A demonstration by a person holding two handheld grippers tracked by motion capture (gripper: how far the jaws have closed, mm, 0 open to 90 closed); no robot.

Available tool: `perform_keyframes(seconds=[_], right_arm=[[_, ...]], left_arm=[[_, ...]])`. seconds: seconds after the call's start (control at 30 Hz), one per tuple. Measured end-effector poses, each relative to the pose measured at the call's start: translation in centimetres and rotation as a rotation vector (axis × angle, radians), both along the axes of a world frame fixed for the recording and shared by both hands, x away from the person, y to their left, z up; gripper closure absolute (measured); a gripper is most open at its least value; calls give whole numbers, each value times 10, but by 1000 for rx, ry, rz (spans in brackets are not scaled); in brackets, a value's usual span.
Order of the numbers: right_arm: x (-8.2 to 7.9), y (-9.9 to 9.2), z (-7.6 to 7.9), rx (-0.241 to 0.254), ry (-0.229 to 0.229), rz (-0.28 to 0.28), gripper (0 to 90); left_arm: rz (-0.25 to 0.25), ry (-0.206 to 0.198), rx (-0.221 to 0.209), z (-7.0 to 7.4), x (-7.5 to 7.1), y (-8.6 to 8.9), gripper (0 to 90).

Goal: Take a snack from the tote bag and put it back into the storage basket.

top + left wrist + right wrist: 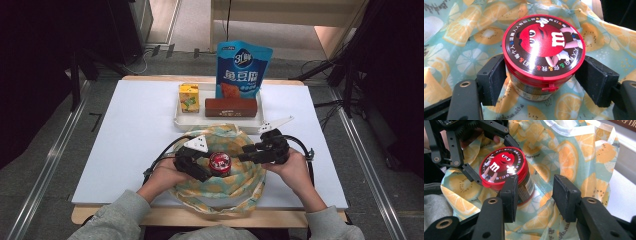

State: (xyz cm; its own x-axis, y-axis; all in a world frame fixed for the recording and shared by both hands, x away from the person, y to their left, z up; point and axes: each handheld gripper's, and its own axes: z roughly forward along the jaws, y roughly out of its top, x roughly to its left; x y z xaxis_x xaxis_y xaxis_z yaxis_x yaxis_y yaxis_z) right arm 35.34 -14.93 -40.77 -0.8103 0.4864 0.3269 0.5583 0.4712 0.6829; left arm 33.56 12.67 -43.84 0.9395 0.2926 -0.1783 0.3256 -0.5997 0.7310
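A person sits at a desk [125,145] covered with a white sheet and holds a claw in each hand. In the middle, close to the person, lies a crumpled cloth bag [235,180] printed with orange and kiwi slices. A small round jar [219,163] with a red lid stands upright on the bag; the lid carries a red cartoon candy figure.

The left claw [200,167] is clenched on the jar. In the left gripper view its two black jaws press against opposite sides of the jar [543,62], just under the lid's rim, with the bag [461,32] underneath.

The right claw [248,152] is released and grips nothing. It hovers over the bag just to the right of the jar. In the right gripper view its jaws stand apart above the printed cloth [574,155], and the jar [504,168] sits beyond its left jaw, with the left claw's linkage around it.

Behind the bag a white tray [185,119] holds a yellow carton [189,96] and a brown bar [230,107] side by side. A blue snack pouch [243,67] stands upright at the tray's far edge
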Motion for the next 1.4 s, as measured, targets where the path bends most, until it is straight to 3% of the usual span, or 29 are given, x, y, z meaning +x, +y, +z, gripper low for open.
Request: perform_keyframes(seconds=[0.2, 0.47, 1.1, 1.4], right_arm=[[0, 0, 0, 0, -2, 1, 574], [0, 0, -1, -1, -1, 2, 573], [1, 0, -1, 2, 4, -3, 571], [1, 0, -2, 1, 6, -3, 569]], left_arm=[[23, 39, -47, 9, 5, 6, 263], [42, 55, -48, 29, 8, 16, 263], [47, -18, -44, 73, 18, 30, 265], [68, -19, -60, 88, 27, 39, 265]])
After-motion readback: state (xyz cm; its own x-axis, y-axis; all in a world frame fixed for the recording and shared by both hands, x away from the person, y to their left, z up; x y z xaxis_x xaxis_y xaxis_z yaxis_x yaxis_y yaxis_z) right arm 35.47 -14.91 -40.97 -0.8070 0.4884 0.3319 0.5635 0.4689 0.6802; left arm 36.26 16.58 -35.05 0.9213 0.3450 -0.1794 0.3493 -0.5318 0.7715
